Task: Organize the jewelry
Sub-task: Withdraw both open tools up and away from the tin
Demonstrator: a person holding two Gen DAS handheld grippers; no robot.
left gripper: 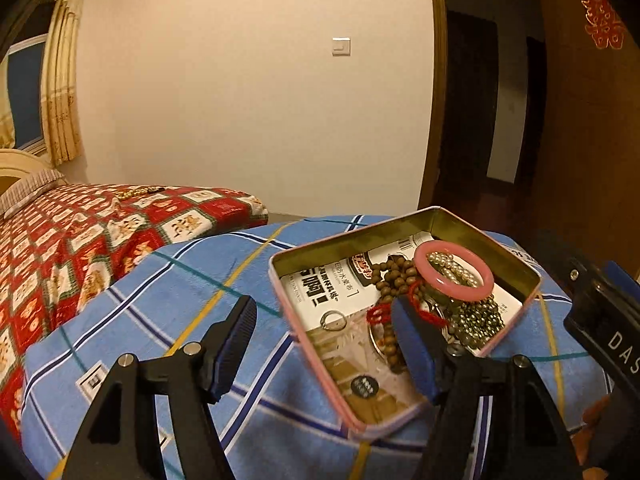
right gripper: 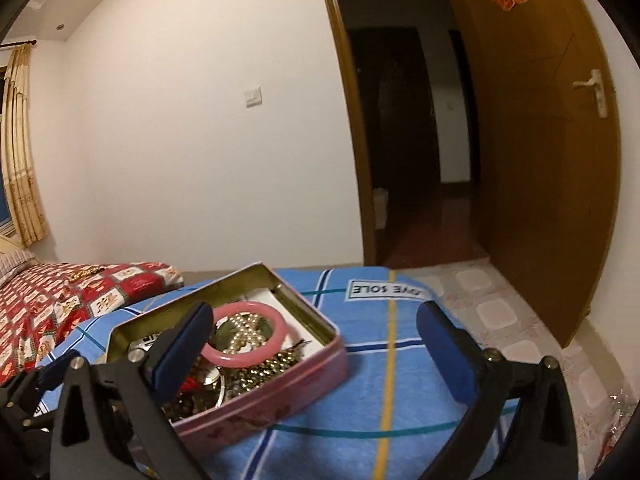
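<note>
Both grippers are seen spread wide, nothing pinched. Left gripper (left gripper: 328, 340) is held over the pink tin's (left gripper: 320, 364) near-left rim, one pad above the jewelry. Right gripper (right gripper: 316, 340) straddles the tin's right wall. Pink bangle (left gripper: 454, 270), pearls (left gripper: 452, 268) and wooden beads (left gripper: 390, 276) are piled inside. Blue plaid cloth (right gripper: 372, 380) right of the tin is left bare to its edge.

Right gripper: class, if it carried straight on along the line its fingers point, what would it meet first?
Probably the blue plaid cloth. The right gripper is open and angled slightly down, with bare cloth between its fingers. The pink tin sits just left of that line, near the left finger. Depth is uncertain.
</note>
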